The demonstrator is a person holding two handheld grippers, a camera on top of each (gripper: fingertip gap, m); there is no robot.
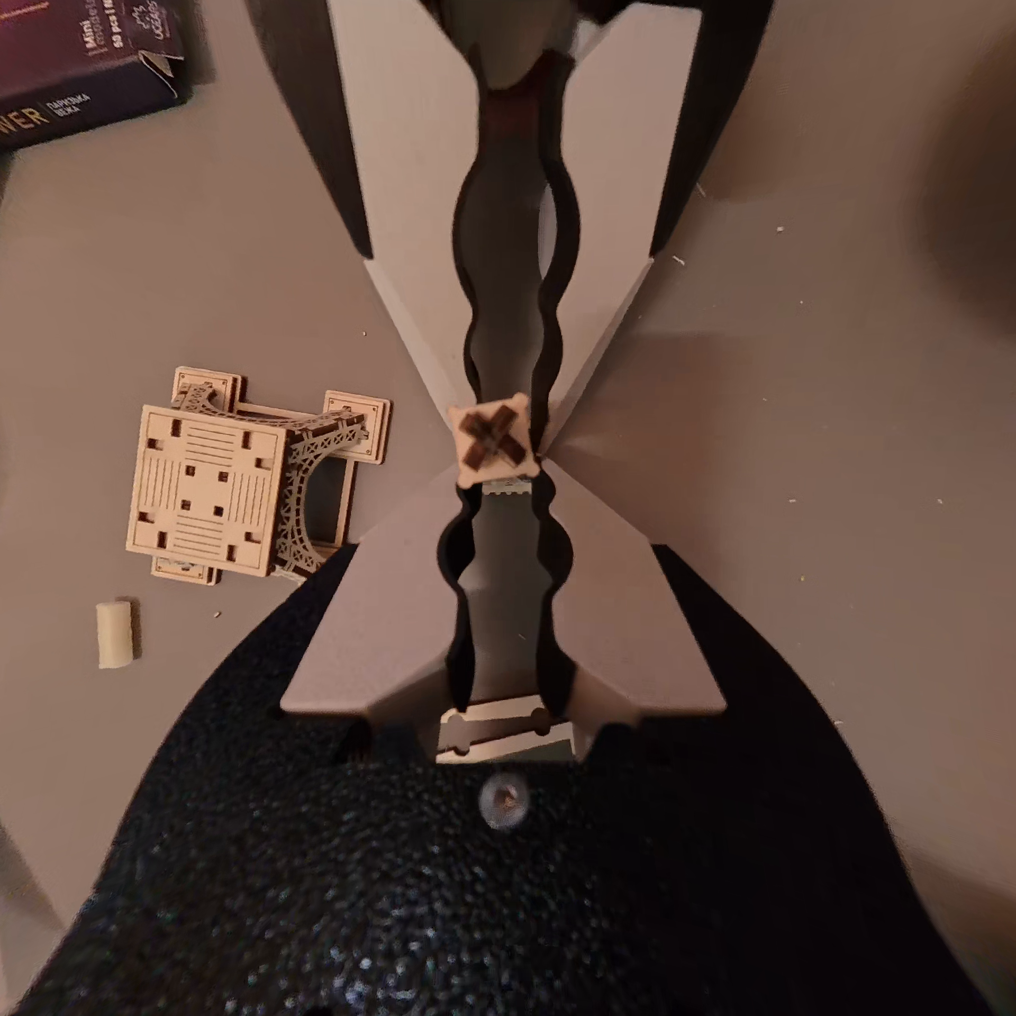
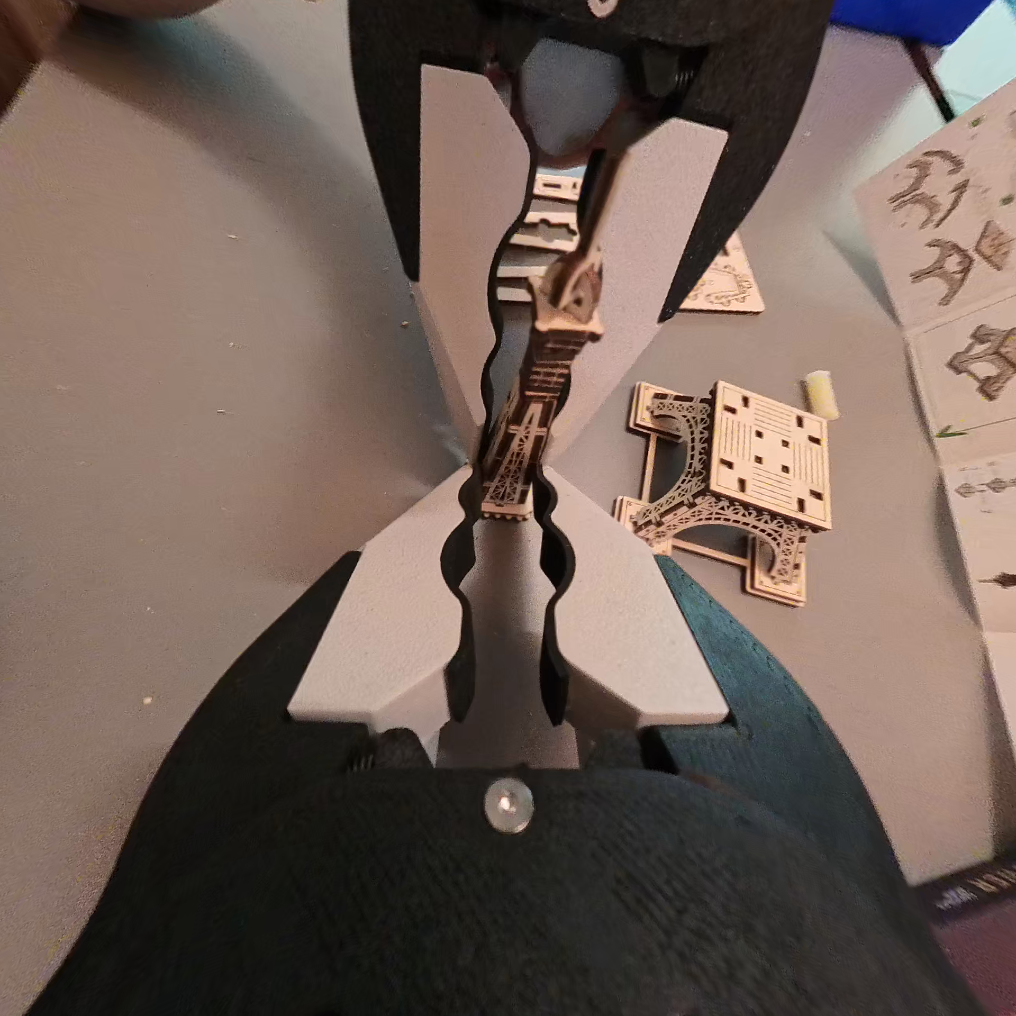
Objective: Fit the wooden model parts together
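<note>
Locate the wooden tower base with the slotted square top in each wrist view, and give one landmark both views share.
Left wrist view: the tower base stands on the table left of centre, beside the gripper.
Right wrist view: the tower base stands right of centre.
Shared landmark: the small pale cylinder lying near it.

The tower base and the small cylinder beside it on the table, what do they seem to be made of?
The tower base looks like thin pale plywood with a bare matt finish: its lattice edges are dark brown, as if laser-cut, and square slots pierce its flat top. The small cylinder is cream and dull with a soft outline, perhaps wax or foam; the pictures do not settle it.
</note>
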